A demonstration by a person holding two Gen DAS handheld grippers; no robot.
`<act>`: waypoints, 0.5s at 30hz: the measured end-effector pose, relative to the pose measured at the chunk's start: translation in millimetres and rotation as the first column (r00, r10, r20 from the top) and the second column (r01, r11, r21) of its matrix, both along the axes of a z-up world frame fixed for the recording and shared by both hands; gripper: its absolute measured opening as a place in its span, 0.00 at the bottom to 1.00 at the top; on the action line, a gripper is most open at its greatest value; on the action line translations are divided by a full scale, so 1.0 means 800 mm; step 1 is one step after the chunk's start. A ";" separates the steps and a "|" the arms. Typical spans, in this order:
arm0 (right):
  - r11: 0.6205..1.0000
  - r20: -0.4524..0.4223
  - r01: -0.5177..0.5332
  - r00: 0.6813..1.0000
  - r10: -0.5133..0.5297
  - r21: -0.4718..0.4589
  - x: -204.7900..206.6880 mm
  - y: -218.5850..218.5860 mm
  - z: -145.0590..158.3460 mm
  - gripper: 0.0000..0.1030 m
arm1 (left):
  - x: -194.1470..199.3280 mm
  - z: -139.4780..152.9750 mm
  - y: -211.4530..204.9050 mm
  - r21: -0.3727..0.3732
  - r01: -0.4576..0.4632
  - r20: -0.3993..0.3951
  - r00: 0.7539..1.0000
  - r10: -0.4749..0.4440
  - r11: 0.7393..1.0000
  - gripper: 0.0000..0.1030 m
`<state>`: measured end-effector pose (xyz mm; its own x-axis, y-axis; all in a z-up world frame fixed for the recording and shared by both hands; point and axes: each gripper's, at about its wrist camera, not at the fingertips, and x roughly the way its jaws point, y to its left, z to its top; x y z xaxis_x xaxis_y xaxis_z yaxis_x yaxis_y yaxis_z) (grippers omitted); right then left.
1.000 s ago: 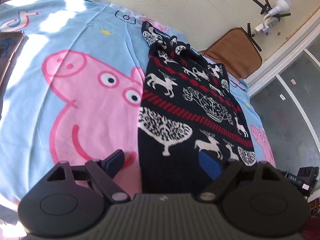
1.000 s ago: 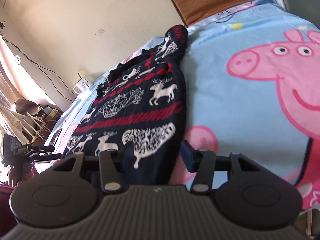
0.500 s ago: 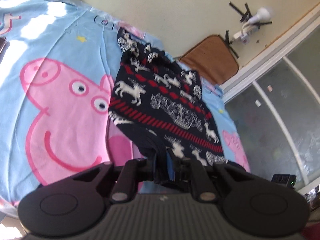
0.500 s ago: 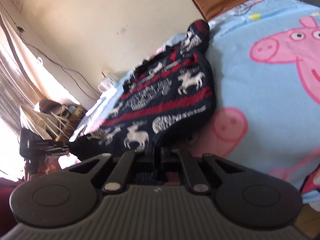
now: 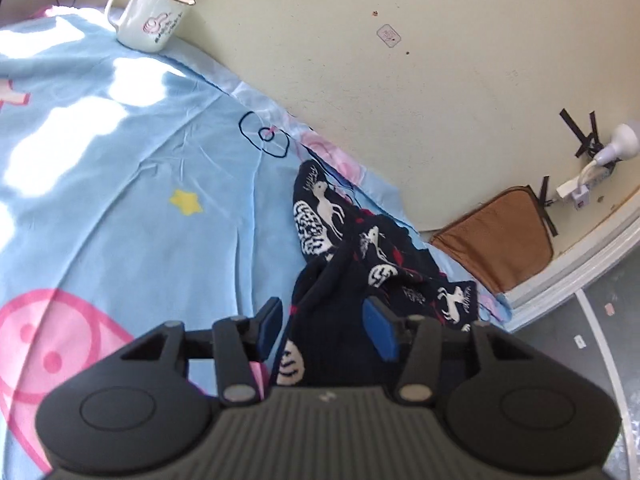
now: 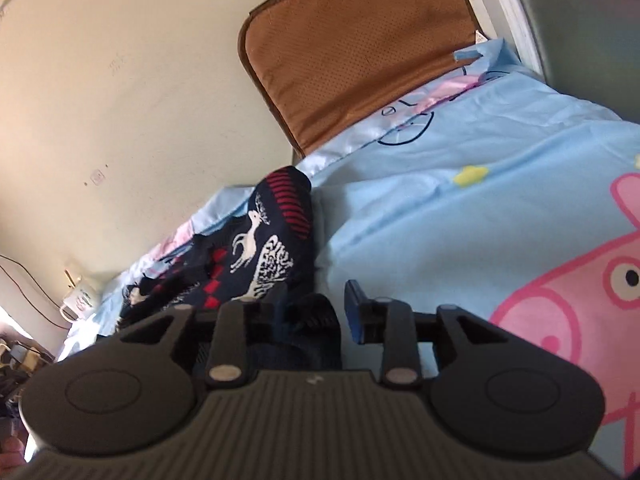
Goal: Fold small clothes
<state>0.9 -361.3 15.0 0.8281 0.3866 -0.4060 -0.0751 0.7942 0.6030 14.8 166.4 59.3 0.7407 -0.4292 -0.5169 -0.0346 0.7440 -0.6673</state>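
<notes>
Left wrist view: the left gripper (image 5: pixel 326 322) is seen with its jaws parted, having just been opening. A dark fold of the sweater (image 5: pixel 352 264) lies between the blue pads (image 5: pixel 380 334), which are not pressed on it. The sweater (navy, with white reindeer and red stripes) is bunched on the blue sheet (image 5: pixel 140 184) near the wall. A white mug (image 5: pixel 150 18) stands at the far corner, with a stick leaning inside.

Right wrist view: the right gripper (image 6: pixel 316 308) is likewise parted and has just been opening. Sweater (image 6: pixel 272 248) cloth sits between the jaws, loose. A brown cushion (image 6: pixel 356 44) is propped against the wall.
</notes>
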 end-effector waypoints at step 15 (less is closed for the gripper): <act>0.967 -0.133 -0.083 0.984 0.118 0.243 -0.117 -0.039 -0.054 0.60 | -0.019 -0.032 -0.018 -0.022 0.097 -0.085 0.991 -0.098 0.995 0.92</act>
<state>-92.8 -392.2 -28.4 0.7188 0.5638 -0.4068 -0.0449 0.6216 0.7821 -0.3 151.8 33.9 0.6477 -0.5071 -0.5686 -0.0205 0.7344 -0.6784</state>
